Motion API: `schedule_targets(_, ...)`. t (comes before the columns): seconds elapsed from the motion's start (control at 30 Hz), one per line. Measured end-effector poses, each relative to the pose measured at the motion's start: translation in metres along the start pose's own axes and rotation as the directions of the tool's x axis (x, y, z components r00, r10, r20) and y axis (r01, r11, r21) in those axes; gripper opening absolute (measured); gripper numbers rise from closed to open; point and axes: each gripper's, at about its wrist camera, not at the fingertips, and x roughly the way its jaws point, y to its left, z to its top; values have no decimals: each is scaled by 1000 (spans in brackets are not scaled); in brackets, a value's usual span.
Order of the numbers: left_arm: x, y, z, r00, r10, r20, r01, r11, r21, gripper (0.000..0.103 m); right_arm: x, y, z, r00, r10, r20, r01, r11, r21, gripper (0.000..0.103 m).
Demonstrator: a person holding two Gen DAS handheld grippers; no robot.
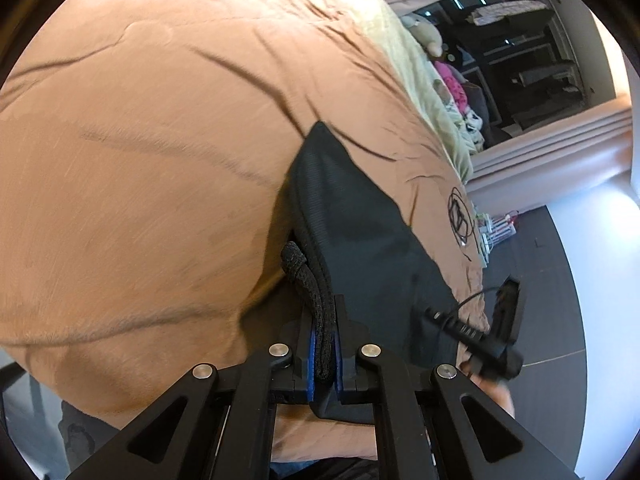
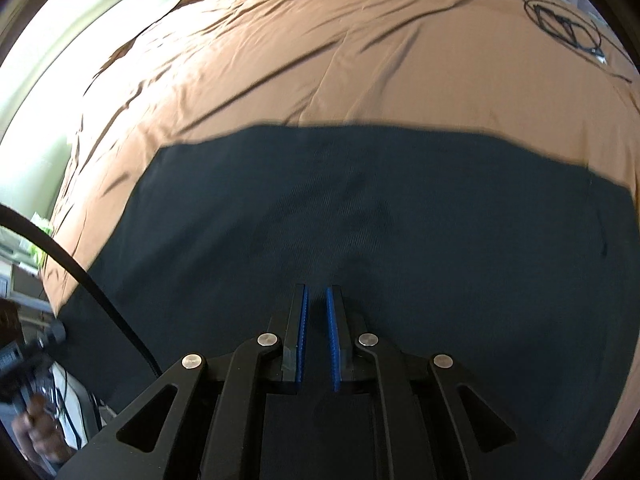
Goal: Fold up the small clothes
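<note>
A dark navy garment (image 2: 360, 216) lies spread on a brown bedspread (image 2: 320, 52). In the left wrist view the same garment (image 1: 352, 216) runs away from me as a long dark wedge. My left gripper (image 1: 323, 320) is shut on its edge, with a black drawstring (image 1: 308, 280) pinched between the blue pads. My right gripper (image 2: 316, 300) hovers over the near middle of the garment, jaws a narrow gap apart with nothing between them. The other gripper and the hand holding it show at the right edge of the left wrist view (image 1: 500, 340).
A coiled black cable (image 2: 564, 24) lies on the bedspread at the far right; it also shows in the left wrist view (image 1: 460, 212). A pale green sheet (image 1: 420, 64) borders the bed. Dark shelving (image 1: 520, 52) and grey floor (image 1: 560, 280) lie beyond.
</note>
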Motion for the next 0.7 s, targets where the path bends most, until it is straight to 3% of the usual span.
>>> schedule_targets(0.7,-13,-49,11,998,-63,22,60,992,110,6,-31,23,-111,995,98,0,-98,995,-26,6)
